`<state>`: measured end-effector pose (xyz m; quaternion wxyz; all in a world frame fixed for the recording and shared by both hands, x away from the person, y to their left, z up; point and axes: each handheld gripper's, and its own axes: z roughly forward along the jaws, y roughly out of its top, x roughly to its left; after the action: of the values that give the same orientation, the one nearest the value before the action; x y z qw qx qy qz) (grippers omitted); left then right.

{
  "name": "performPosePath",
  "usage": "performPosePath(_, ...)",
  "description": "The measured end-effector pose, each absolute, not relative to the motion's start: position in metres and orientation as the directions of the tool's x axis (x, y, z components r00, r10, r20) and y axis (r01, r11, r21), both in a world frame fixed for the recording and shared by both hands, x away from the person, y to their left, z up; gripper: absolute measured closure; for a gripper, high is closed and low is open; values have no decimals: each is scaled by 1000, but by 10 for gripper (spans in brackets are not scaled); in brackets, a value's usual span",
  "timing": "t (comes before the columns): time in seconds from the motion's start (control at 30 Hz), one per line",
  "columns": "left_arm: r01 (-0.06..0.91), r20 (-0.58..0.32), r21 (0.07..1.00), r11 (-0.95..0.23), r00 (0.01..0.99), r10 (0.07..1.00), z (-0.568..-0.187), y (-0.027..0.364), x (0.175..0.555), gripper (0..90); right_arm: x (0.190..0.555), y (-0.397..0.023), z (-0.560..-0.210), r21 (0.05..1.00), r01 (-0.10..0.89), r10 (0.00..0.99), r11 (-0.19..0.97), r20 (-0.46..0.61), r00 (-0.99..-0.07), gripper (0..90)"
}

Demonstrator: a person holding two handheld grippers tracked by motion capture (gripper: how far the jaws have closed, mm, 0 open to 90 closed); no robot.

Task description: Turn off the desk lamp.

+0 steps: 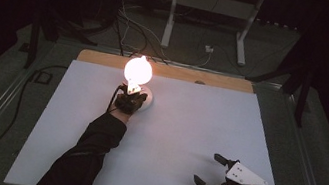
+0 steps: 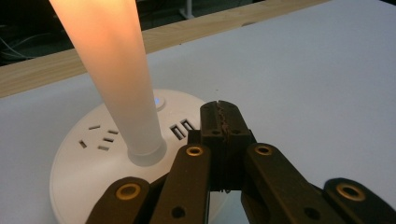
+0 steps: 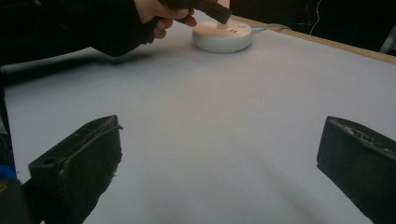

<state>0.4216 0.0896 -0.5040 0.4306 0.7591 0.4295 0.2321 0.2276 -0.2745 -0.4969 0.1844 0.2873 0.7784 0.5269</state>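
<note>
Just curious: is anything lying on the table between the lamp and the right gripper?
No. In the high view, just bare white table lies between the lamp and the right gripper.

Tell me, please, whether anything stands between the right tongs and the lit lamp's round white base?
Nothing visible does. The right tongs sit open at the near right corner of the white table, and only bare surface stretches to the lamp base. The left tongs, shut, are already over that base beside the glowing stem.
</note>
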Motion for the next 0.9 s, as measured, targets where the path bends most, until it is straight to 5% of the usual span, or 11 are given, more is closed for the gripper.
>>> performPosePath(0.9, 467, -29, 850, -246, 508, 861, -520, 93, 422, 900, 227, -275, -497, 926, 253, 640, 281, 16, -768, 0)
